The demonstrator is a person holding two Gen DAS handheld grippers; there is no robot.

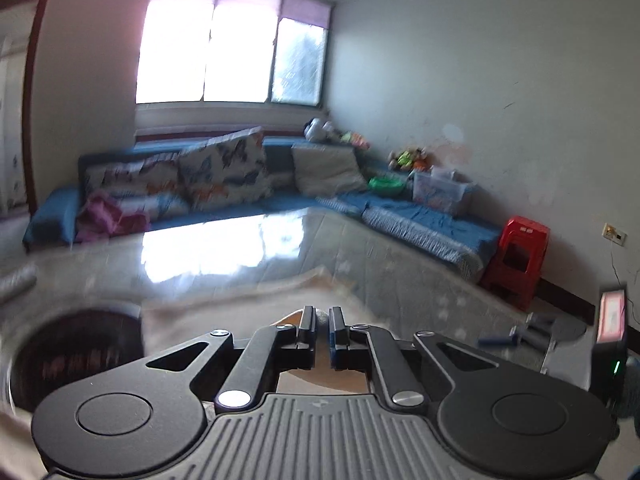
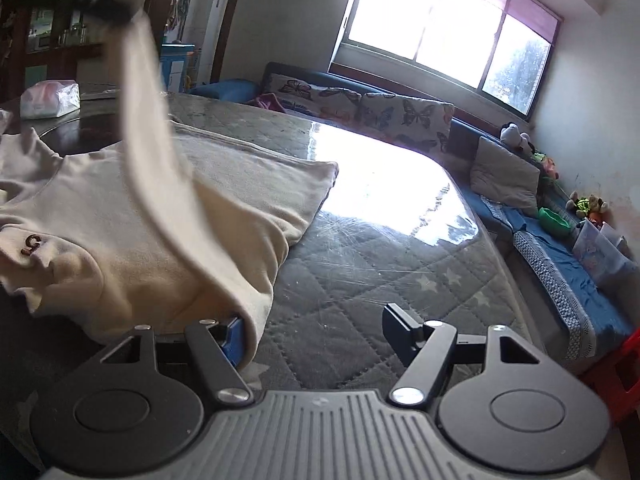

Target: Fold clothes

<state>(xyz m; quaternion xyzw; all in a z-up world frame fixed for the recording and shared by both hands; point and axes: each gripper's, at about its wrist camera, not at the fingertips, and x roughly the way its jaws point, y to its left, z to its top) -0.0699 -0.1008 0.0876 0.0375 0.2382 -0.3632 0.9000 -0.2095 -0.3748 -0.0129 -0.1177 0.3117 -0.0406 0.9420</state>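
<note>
A cream garment (image 2: 132, 224) with a small brown letter on its frilled sleeve lies on the left part of the table (image 2: 360, 272). One edge of it rises as a long strip (image 2: 148, 120) to the upper left, up to my blurred left gripper (image 2: 106, 2). In the left wrist view my left gripper (image 1: 322, 322) is shut on that cream cloth (image 1: 240, 304), held above the table. My right gripper (image 2: 314, 332) is open low over the table. The garment's hem drapes against its left blue pad (image 2: 232, 340), and nothing sits between the fingers.
The table carries a grey quilted cover with stars under a glossy sheet. A blue sofa (image 2: 560, 248) with butterfly cushions (image 2: 360, 108) runs behind and to the right. A red stool (image 1: 518, 260) stands by the wall. A tissue pack (image 2: 50, 98) lies far left.
</note>
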